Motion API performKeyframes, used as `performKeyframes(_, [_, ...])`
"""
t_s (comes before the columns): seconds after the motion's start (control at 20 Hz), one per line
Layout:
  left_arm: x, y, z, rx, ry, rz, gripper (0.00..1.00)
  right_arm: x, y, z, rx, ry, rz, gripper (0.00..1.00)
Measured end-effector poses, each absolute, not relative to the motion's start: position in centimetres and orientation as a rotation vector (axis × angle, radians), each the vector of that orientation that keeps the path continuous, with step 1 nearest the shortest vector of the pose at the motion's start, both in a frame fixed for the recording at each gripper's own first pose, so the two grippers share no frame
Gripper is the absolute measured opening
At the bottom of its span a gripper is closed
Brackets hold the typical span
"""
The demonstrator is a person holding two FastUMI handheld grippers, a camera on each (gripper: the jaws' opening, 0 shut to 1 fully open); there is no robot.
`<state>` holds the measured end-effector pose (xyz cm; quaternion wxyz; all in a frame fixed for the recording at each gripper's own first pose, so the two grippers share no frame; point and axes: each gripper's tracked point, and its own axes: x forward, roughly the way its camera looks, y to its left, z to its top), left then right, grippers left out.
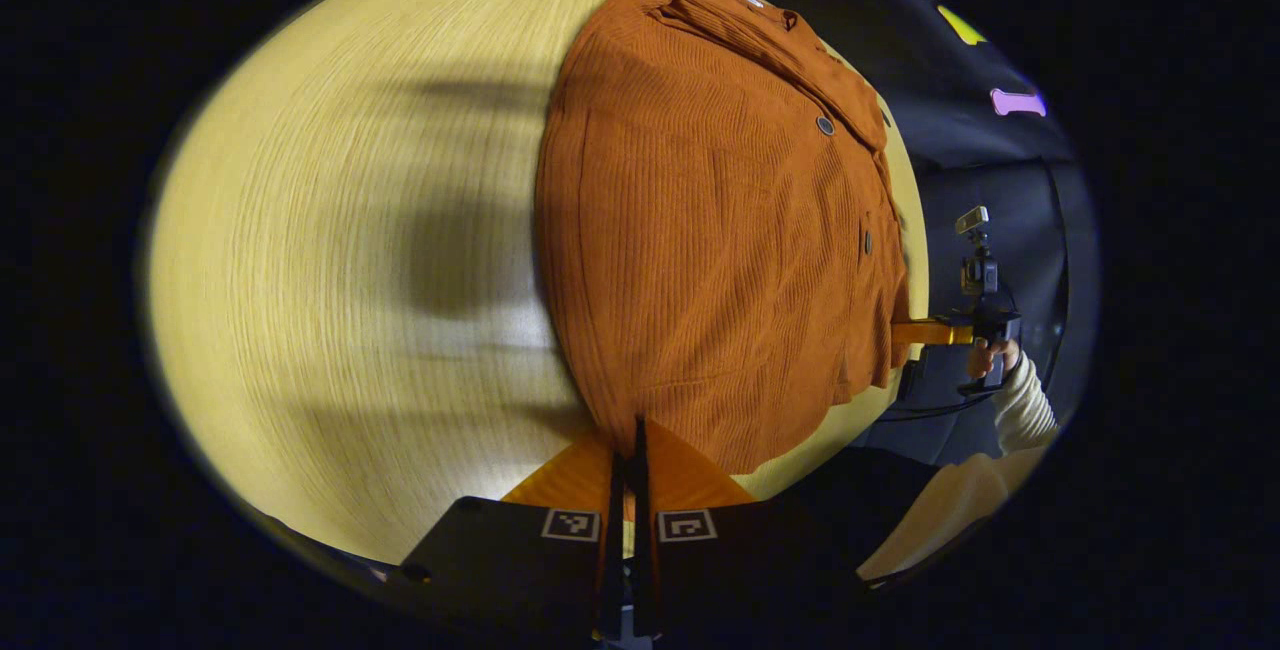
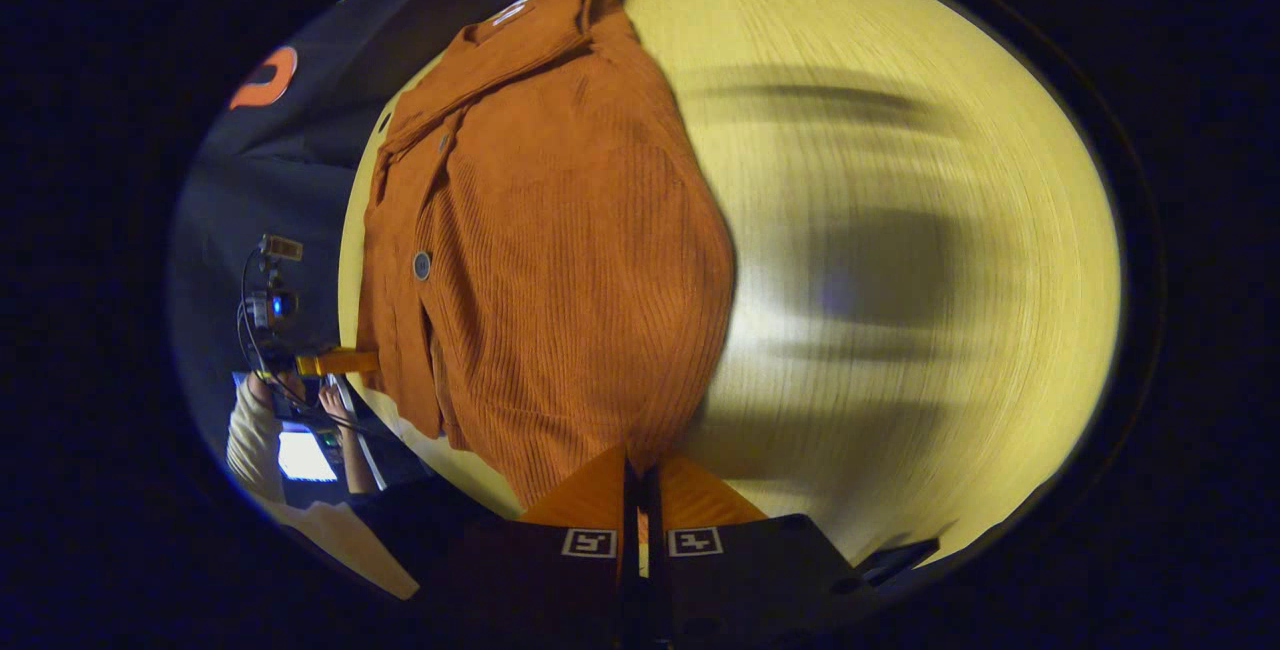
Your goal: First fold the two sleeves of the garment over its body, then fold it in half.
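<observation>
Corduroy garment [image 1: 720, 240] lies flat on table [image 1: 350, 260], long axis running fwd from both grippers. Left gripper [image 1: 628, 450] & right gripper [image 2: 640, 475] each pinch hem corners, fingers nearly closed; collar end farthest.

Opposed low views — shared garment [image 1: 720, 260].

Bare tabletop [image 1: 330, 230] beside garment [image 1: 700, 230] = free room; no obstacles on it.

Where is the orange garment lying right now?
The orange garment lies on the wooden table, right of centre in the left gripper view, with both grippers at its near hem corners.
</observation>
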<state>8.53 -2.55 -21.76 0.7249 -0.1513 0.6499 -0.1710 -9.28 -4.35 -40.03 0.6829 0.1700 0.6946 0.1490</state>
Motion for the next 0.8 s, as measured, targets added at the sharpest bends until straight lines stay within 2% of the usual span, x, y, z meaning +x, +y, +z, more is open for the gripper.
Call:
performKeyframes(0.25, [8.6,-3.7,-20.0,-0.325,1.429,-0.383,0.04,-9.6,-3.7,-37.7,0.470,1.533,0.364,0.04])
performKeyframes(0.8, [12.4,-4.3,-12.1,-0.142,1.322,-0.414,0.04,-6.1,1.3,-27.3,0.486,1.349,0.574,0.04])
